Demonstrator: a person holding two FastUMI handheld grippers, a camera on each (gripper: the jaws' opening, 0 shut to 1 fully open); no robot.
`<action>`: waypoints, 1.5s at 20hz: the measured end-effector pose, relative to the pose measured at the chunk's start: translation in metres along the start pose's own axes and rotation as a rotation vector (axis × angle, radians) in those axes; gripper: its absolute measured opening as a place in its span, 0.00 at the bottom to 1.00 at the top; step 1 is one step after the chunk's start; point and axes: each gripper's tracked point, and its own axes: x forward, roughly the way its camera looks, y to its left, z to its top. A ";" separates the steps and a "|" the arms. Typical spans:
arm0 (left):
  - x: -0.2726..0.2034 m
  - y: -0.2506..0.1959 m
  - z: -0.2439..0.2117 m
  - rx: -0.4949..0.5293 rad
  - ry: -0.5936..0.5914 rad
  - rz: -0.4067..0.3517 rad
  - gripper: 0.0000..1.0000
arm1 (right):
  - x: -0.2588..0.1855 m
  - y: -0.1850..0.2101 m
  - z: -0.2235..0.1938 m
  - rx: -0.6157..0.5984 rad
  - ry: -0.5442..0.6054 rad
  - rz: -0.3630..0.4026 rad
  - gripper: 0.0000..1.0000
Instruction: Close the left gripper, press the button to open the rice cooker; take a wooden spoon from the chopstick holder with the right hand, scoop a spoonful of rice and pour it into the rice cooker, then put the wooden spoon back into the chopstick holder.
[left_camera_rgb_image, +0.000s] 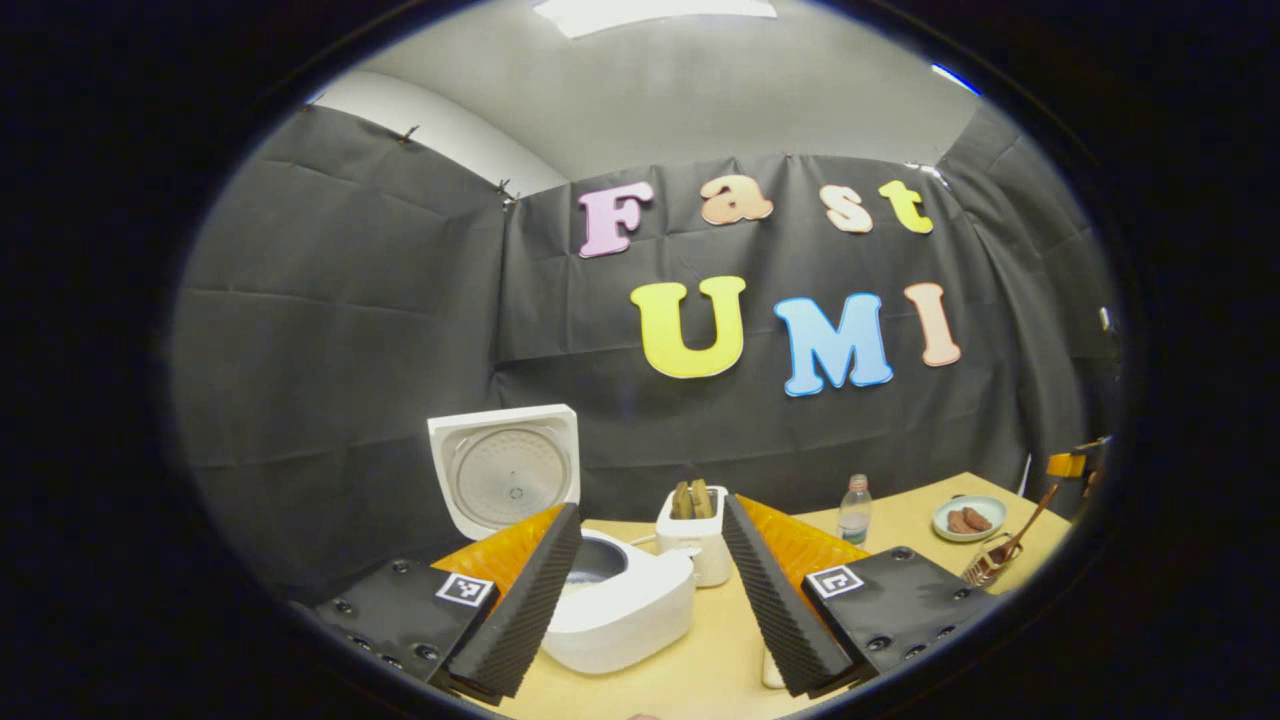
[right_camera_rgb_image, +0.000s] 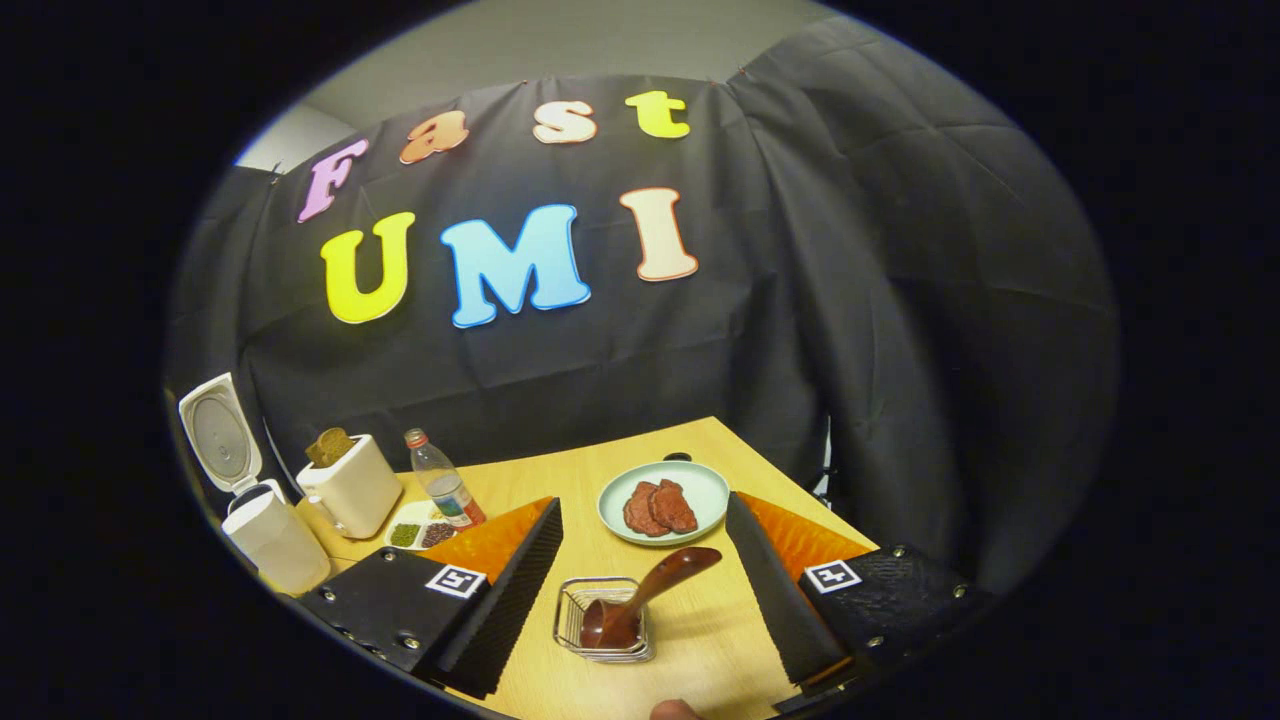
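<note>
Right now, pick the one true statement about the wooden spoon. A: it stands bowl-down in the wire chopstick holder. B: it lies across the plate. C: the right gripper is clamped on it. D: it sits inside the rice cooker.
A: the wooden spoon rests bowl-down in the wire chopstick holder, its handle leaning up toward the plate, while the open right gripper stands clear of it.
</note>
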 end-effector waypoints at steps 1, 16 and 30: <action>0.006 0.006 0.002 -0.002 -0.004 0.005 0.98 | -0.007 0.006 0.010 -0.003 -0.020 0.015 1.00; 0.135 0.149 0.048 0.020 -0.069 0.157 0.98 | -0.070 0.087 0.034 -0.108 -0.161 0.014 1.00; 0.297 0.237 0.054 0.008 -0.019 0.207 0.98 | -0.096 0.123 -0.005 -0.108 -0.131 -0.054 1.00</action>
